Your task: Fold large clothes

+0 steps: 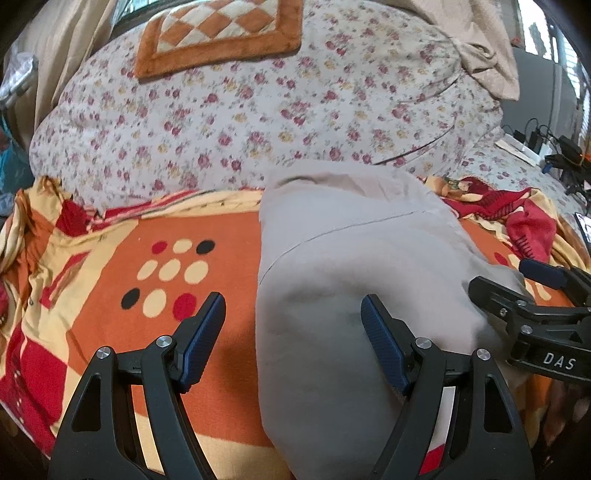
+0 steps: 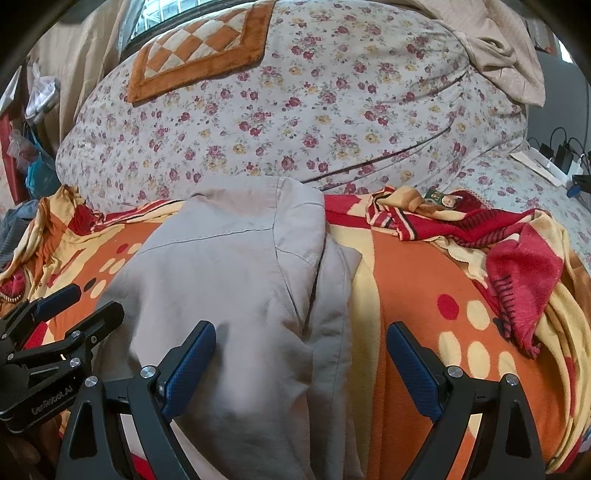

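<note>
Soft, floppy beige garment (image 2: pixel 236 295) on the bed: both grippers (image 1: pixel 291 332) (image 2: pixel 301 363) released; pinch its near edge corners.

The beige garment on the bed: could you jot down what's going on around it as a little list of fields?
garment: beige garment, folded into a narrow strip, seams showing
lies on: orange, red and cream blanket
behind it: floral quilt with an orange checked cushion on top
left gripper: open, straddling the garment's left edge
right gripper: open, straddling its right edge
held: nothing
</note>
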### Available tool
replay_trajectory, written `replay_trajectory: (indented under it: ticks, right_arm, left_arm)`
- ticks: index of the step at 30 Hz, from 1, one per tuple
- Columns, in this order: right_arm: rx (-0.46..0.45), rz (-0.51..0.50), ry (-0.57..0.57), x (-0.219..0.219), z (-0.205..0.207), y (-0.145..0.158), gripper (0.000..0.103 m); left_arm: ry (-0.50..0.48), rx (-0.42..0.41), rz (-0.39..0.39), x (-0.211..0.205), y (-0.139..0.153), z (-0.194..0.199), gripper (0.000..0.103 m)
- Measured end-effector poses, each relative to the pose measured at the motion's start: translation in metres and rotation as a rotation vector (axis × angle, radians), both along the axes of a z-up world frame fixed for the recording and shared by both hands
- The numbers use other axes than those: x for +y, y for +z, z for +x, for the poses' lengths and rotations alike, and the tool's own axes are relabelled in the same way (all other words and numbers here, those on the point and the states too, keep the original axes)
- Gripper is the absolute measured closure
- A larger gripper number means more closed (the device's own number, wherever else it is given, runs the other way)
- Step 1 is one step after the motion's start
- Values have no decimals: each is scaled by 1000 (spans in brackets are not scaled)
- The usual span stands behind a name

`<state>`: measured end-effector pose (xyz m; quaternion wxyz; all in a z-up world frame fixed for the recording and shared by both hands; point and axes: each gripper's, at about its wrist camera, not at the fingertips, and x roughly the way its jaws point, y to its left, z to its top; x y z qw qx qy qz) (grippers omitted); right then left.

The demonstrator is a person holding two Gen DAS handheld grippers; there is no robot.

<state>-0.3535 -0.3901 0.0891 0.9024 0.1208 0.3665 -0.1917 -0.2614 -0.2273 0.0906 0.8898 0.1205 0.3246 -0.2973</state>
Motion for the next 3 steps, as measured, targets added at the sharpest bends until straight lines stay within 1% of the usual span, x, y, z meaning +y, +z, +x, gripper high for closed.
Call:
replay_trajectory:
  ticks: [3]
  right_arm:
    - [0,-3,1,1,0,0,11]
  left_arm:
    - [-6,19,-13,3,2,3,27]
